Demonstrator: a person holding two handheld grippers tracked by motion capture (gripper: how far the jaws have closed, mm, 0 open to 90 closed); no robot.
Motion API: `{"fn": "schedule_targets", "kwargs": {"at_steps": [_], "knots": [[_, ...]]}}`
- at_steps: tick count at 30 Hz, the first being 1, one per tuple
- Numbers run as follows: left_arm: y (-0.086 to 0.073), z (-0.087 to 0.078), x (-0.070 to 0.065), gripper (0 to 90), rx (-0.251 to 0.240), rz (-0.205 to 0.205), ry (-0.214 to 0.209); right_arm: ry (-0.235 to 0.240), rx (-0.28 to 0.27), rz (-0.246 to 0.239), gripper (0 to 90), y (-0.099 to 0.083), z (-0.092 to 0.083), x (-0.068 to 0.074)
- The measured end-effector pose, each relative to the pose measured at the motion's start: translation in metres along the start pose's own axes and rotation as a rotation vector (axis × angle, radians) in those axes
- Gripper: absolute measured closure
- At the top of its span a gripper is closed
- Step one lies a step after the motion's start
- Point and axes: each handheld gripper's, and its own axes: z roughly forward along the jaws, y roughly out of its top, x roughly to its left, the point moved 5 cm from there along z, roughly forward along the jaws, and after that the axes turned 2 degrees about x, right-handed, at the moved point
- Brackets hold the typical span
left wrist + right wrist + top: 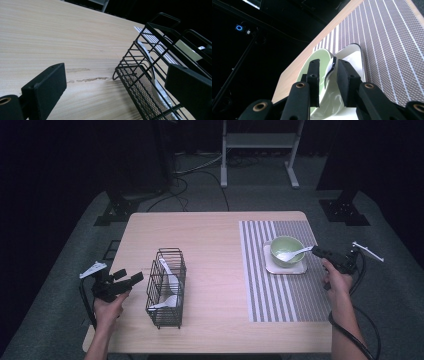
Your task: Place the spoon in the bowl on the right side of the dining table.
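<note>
Right hand-held gripper [327,75] at lower centre of its own view, jaws parted a little, spoon [296,253] handle between the pads, not pinched as far as I can tell. Spoon sits in the green bowl [286,249], right of centre in the high view. I'd back straight off, not nudging the handle. Left hand-held gripper [131,278] open, idle beside the wire basket [166,287].
</note>
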Motion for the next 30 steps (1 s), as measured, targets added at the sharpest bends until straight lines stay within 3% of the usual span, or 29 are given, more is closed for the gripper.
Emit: {"fn": "schedule_targets", "kwargs": {"at_steps": [14, 30], "knots": [[-0.001, 0.001, -0.001, 2.8, 0.008, 0.009, 0.001, 0.021, 0.030, -0.027, 59.5, -0.008, -0.009, 0.003], [-0.001, 0.000, 0.000, 2.8, 0.006, 0.008, 0.002, 0.002, 0.069, -0.087, 33.0, -0.019, -0.010, 0.009]]}}
